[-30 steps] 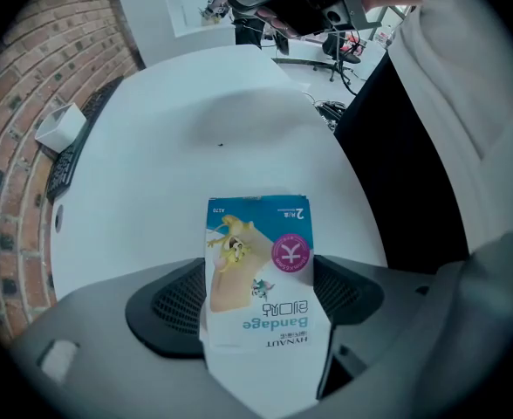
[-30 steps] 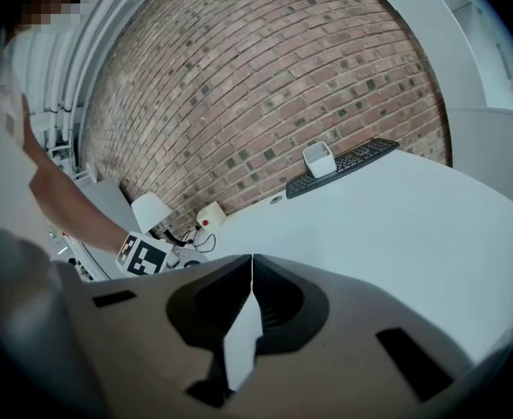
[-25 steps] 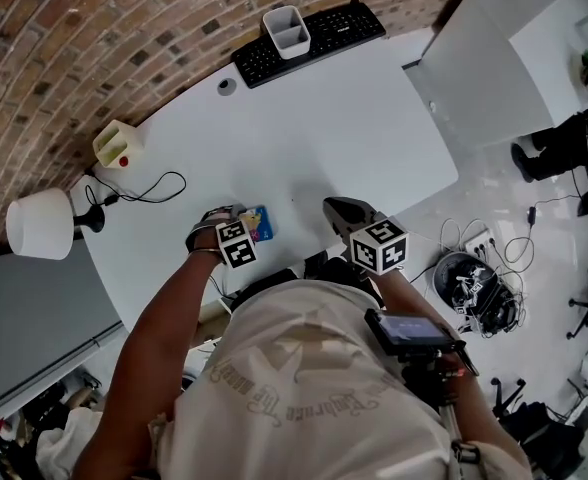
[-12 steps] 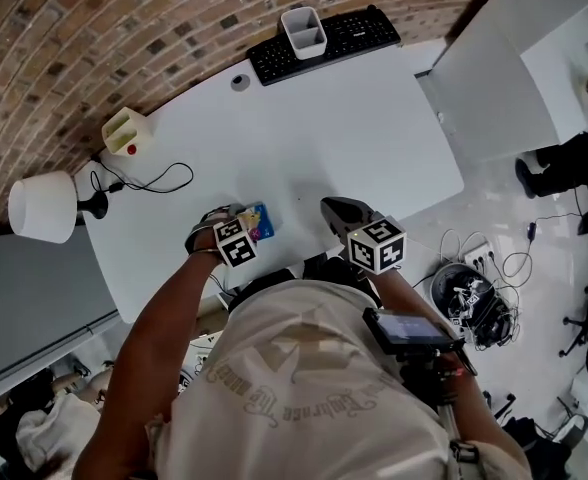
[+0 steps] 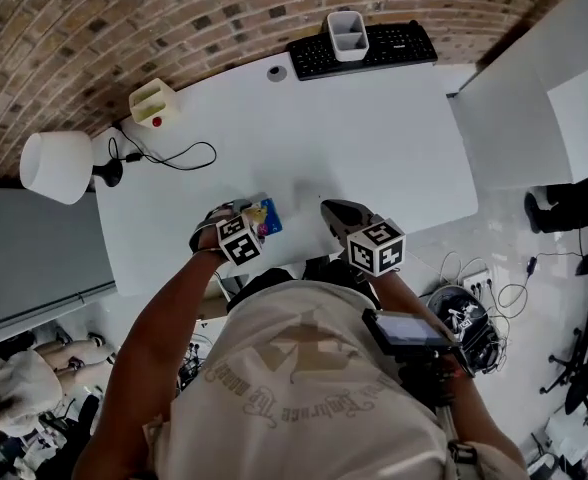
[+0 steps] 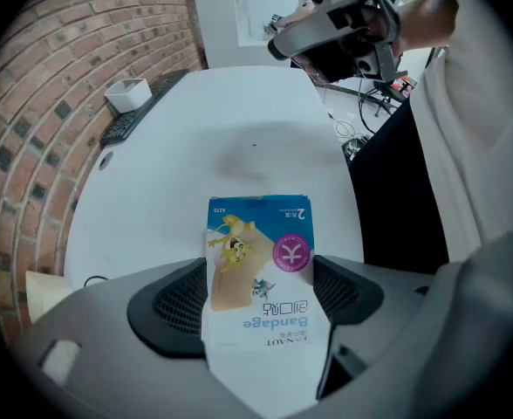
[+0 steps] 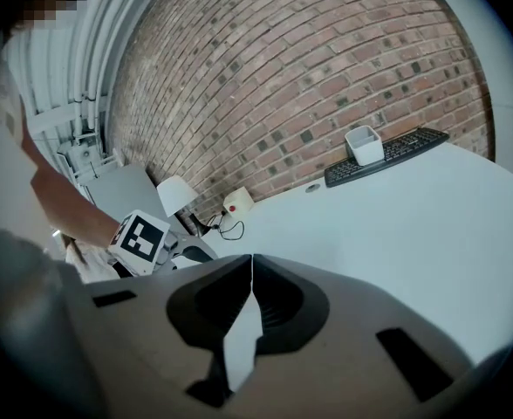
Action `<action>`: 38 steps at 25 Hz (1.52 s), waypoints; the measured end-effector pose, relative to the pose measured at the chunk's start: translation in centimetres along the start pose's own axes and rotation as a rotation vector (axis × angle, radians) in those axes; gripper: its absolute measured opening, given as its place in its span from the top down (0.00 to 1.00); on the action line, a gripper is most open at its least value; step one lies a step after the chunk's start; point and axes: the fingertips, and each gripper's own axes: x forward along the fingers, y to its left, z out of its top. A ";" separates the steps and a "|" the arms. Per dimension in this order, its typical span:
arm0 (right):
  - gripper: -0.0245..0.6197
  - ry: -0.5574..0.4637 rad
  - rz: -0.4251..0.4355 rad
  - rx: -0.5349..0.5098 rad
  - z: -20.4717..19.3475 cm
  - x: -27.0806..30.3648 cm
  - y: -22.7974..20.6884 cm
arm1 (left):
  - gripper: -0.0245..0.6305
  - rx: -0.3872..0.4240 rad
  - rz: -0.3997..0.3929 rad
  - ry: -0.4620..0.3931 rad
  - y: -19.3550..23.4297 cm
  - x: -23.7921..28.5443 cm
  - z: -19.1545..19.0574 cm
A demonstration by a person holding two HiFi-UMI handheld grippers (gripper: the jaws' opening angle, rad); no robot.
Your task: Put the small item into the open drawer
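The left tongs (image 6: 258, 291) are pinching a small bandage box (image 6: 258, 243) by one short end, one pad on each broad face, so most of the printed carton sticks out ahead of them. The right tongs (image 7: 250, 273) are pressed together with nothing between them, pointing out across the table (image 5: 374, 138).

From where I stand, the box sits over the near edge of the table, just in front of the person and towards their left. I cannot tell whether its far end rests on the white top or hangs clear of it. No open drawer shows in any view. If it is below the near edge, the person's body hides it.

The box looks like thin card: very light, flat, fairly stiff along its length but easy to dent if squeezed hard. The faces look glossy, so it might slide between the pads if tilted sharply. The present hold across the flat faces seems right to me, though taking it nearer the middle would stop the free end wagging.

The keyboard (image 5: 364, 48) and the lamp (image 5: 56, 165) are well apart from all this, at the far side.
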 end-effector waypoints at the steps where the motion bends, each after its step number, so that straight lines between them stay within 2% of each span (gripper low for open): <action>1: 0.95 0.006 0.007 -0.005 0.0 0.3 0.3 | 0.38 -0.021 0.003 -0.008 -0.1 -0.2 -0.2; 11: 0.95 0.060 0.094 -0.055 -0.6 3.8 4.6 | 0.38 -0.149 0.065 -0.070 -1.3 -2.6 -3.7; 25: 0.95 0.101 0.143 -0.099 -0.4 5.3 6.1 | 0.38 -0.386 0.125 -0.165 -4.4 -5.2 -6.2; 30: 0.95 0.134 0.188 -0.113 -1.3 5.9 7.5 | 0.38 -0.484 0.143 -0.173 -6.1 -5.5 -7.8; 38: 0.95 0.174 0.239 -0.114 -3.0 7.4 9.9 | 0.38 -0.558 0.169 -0.149 -7.3 -6.3 -11.6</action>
